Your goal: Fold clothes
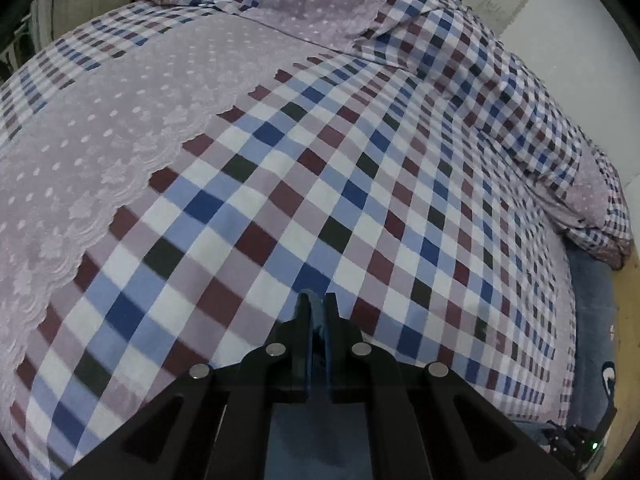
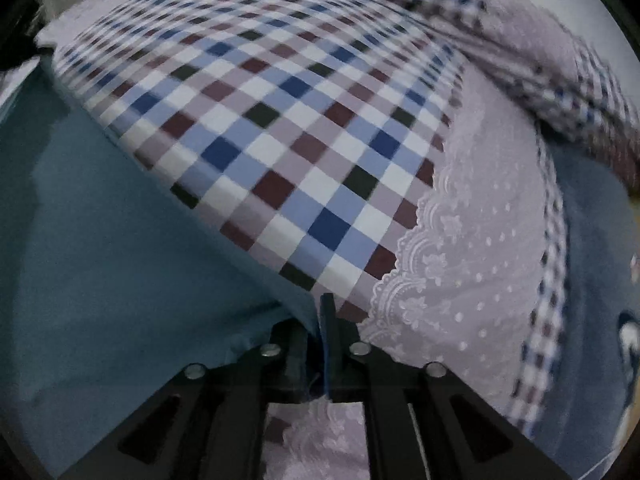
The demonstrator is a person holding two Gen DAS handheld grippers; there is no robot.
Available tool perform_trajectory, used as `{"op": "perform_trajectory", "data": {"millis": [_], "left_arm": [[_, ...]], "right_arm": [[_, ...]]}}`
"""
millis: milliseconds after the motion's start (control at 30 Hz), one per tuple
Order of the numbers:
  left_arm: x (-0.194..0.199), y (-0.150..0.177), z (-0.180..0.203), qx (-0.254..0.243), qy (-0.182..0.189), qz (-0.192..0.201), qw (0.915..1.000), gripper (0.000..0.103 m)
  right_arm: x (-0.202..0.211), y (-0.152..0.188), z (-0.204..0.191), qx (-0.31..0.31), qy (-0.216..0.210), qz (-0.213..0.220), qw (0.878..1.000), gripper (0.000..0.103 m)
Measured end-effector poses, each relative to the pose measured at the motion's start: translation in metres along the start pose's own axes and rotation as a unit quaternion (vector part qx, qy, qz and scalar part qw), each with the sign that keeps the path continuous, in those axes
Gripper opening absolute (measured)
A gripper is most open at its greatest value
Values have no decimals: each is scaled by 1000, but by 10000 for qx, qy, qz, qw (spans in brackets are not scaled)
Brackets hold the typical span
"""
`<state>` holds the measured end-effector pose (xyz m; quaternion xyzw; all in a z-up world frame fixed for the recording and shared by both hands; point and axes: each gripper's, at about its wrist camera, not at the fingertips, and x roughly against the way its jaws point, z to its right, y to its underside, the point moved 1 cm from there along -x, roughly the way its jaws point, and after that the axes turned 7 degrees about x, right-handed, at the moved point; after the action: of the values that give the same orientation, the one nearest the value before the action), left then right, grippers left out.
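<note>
A teal garment [image 2: 120, 260] hangs at the left of the right wrist view, in front of the checked bed sheet [image 2: 280, 120]. My right gripper [image 2: 320, 316] is shut on the garment's edge, with cloth pinched between the black fingers [image 2: 329, 308]. In the left wrist view my left gripper [image 1: 316, 308] is shut above the checked sheet [image 1: 320, 180], with a strip of blue cloth between its fingers [image 1: 332, 308]. Grey-blue fabric [image 1: 316, 440] shows under that gripper's body. The rest of the garment is hidden.
A lilac dotted panel with a lace edge [image 1: 100, 140] [image 2: 480, 260] runs across the sheet. A bunched checked quilt [image 1: 520, 100] [image 2: 560, 60] and a pillow [image 1: 320, 4] lie at the far side. Blue cloth with a cartoon patch [image 1: 592, 320] [image 2: 592, 260] hangs at the bed's right edge.
</note>
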<state>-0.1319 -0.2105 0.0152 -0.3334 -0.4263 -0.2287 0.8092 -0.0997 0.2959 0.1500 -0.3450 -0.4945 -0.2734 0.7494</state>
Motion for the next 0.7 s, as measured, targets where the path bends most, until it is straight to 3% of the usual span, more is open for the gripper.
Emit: {"op": "perform_trajectory", "data": {"millis": [33, 100, 133, 167, 200, 233, 300, 400, 533, 700], "left_arm": [[-7, -1, 0, -7, -30, -19, 10000, 5], [-18, -3, -1, -39, -18, -115, 9999, 5], [-18, -6, -2, -37, 39, -172, 9998, 10], [-11, -9, -5, -9, 132, -43, 9999, 28], [-4, -12, -8, 19, 225, 89, 9997, 39], [3, -15, -11, 48, 318, 221, 9992, 60], [25, -18, -20, 88, 588, 505, 9970, 74], [57, -17, -35, 47, 871, 774, 9932, 74], [102, 9, -58, -162, 914, 1097, 9896, 74], [156, 76, -102, -315, 994, 1118, 9882, 80]], "right_arm": [[-4, 1, 6, -176, 142, -3, 9997, 41], [-4, 10, 20, -618, 690, 75, 9957, 62], [-3, 14, 28, -847, 987, 122, 9914, 64], [-2, 21, 36, -1129, 1216, 127, 9860, 66], [-2, 29, 47, -1458, 1262, 131, 9811, 69], [0, 38, 58, -1796, 1234, 142, 9759, 69], [3, 55, 74, -2265, 1106, 220, 9675, 69], [29, 87, 73, -2810, 1066, 548, 9522, 69], [78, 129, 48, -3482, 537, 1251, 9275, 70], [126, 150, -26, -3497, -117, 1892, 9175, 70]]}}
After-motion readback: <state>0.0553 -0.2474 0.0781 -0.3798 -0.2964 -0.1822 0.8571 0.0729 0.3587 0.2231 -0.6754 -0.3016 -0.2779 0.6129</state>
